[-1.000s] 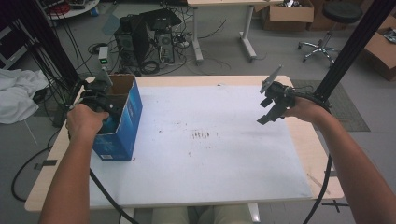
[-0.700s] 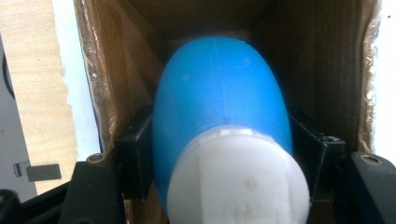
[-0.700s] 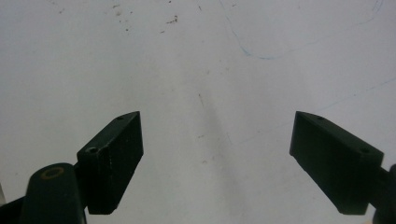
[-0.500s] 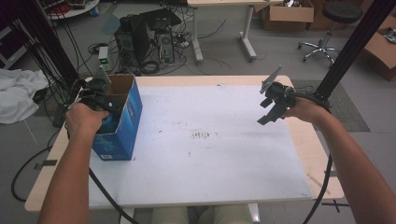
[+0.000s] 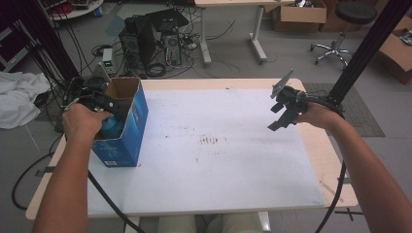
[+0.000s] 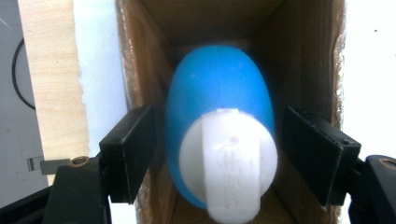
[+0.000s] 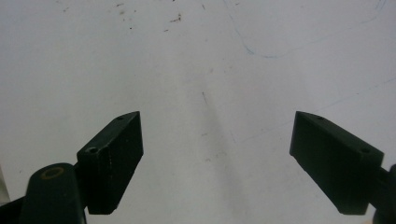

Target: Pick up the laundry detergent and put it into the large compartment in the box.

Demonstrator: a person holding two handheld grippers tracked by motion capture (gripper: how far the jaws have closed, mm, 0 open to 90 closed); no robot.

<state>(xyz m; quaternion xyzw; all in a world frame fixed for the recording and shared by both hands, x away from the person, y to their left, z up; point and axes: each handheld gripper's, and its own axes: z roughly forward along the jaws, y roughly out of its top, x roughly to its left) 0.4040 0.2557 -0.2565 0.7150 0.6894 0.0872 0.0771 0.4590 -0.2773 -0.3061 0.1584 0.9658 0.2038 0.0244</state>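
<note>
Beyond the desk's (image 5: 311, 160) far edge, a grey floor (image 5: 243, 58) carries computer towers (image 5: 150, 36) amid tangled cables, a second table's white legs (image 5: 257, 36), cardboard boxes (image 5: 296, 14), a wheeled stool (image 5: 347, 24) and white cloth (image 5: 17, 99).

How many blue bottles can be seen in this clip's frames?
1. The blue bottle with a white cap stands inside the open cardboard box at the table's left, between the left hand-held gripper's open jaws. Others may be hidden beneath.

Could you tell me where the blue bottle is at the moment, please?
The blue bottle sits inside the open box at the table's left edge, between the left gripper's open jaws.
</note>
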